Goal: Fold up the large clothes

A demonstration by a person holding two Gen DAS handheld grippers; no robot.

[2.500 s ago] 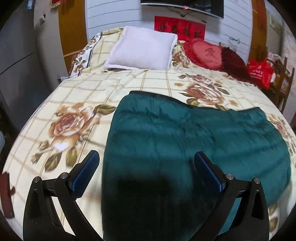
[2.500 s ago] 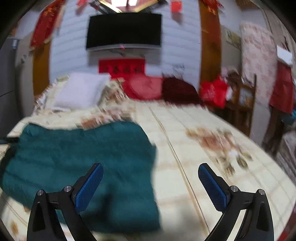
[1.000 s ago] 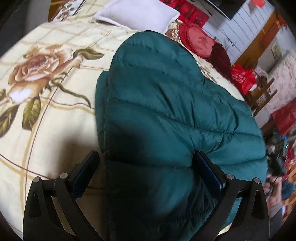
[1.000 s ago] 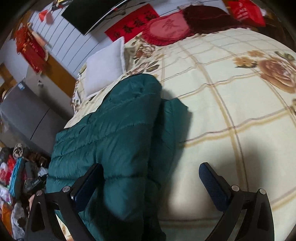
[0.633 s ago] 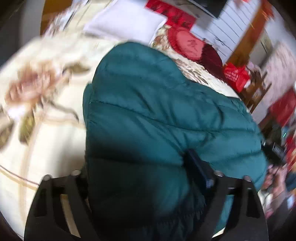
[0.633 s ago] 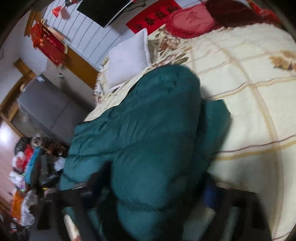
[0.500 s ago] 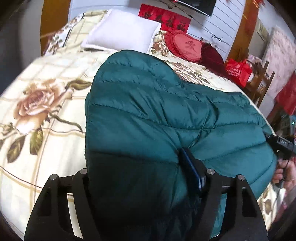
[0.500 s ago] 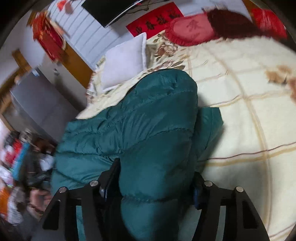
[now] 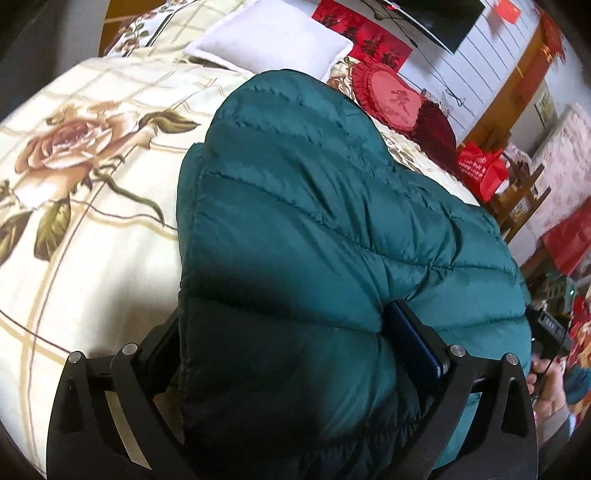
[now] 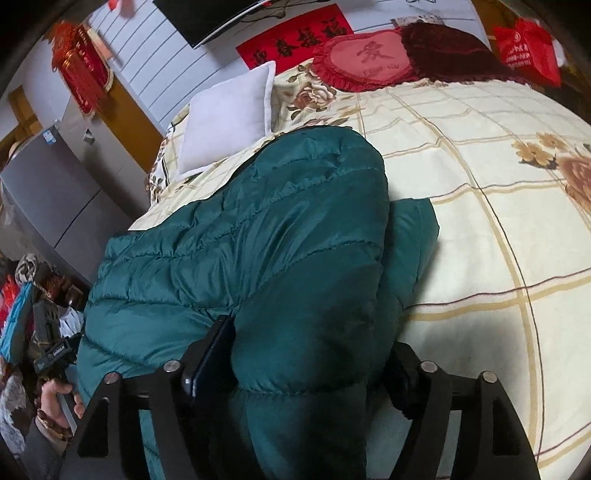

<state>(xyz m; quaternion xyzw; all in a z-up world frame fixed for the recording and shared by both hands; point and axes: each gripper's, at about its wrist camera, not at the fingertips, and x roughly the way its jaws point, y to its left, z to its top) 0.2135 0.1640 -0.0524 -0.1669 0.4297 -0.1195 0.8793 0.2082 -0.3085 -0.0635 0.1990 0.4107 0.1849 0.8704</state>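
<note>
Since a second ago, both jaws have been closed onto the jacket (image 9: 314,229) and are opening again, padding between them; it lies on the bed (image 9: 92,192) below the pillow (image 9: 269,37).

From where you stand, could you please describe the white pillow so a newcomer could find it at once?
Start at the bed with the floral cover and look to its head, below the red wall banner. The white pillow lies just beyond the green puffer jacket; unlike the red cushions beside it, it is plain and square.

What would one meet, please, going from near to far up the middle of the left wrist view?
Puffy dark green quilted jacket → white square pillow → red banner with dark characters on the wall.
</note>
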